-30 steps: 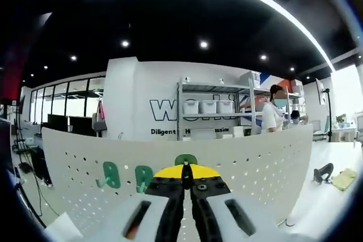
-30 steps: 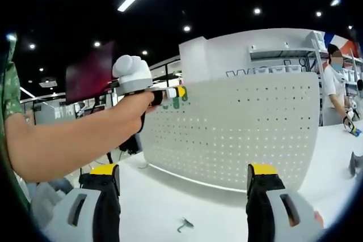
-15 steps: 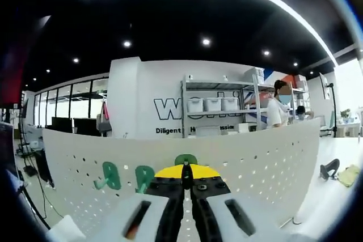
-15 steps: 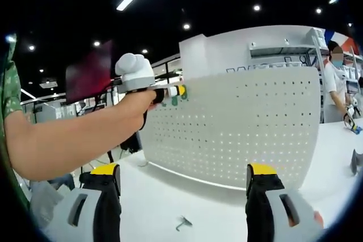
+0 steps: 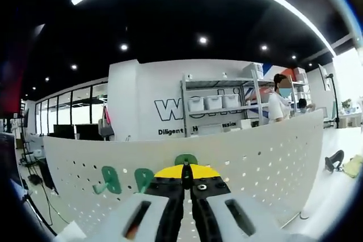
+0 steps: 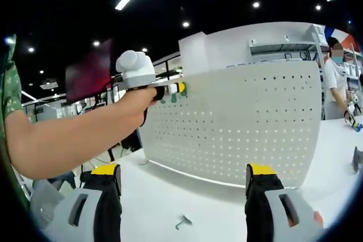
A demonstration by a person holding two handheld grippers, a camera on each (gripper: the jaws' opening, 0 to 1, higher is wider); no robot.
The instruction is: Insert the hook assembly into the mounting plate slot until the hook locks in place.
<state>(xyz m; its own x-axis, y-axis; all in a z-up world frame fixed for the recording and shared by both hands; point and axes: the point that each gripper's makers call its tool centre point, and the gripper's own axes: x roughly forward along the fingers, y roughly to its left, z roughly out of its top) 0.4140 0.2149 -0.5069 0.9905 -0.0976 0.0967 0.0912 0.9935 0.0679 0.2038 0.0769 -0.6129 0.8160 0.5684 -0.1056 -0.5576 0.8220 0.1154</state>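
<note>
Left gripper: pale grey housings with dark slots, black jaws capped yellow, small screws near tips. Right gripper: same grey housings, black jaws, yellow caps. Bare forearm; green patterned short sleeve at shoulder.

the left gripper points at 12 o'clock in the left gripper view, its yellow-tipped jaws pressed together with only a thin seam between them. in the right gripper view it shows at about 10 o'clock, held out level at the end of the person's bare forearm, which reaches in from 9 o'clock. the right gripper has its jaws spread wide, rising at 7 and 5 o'clock, with nothing between them.
</note>
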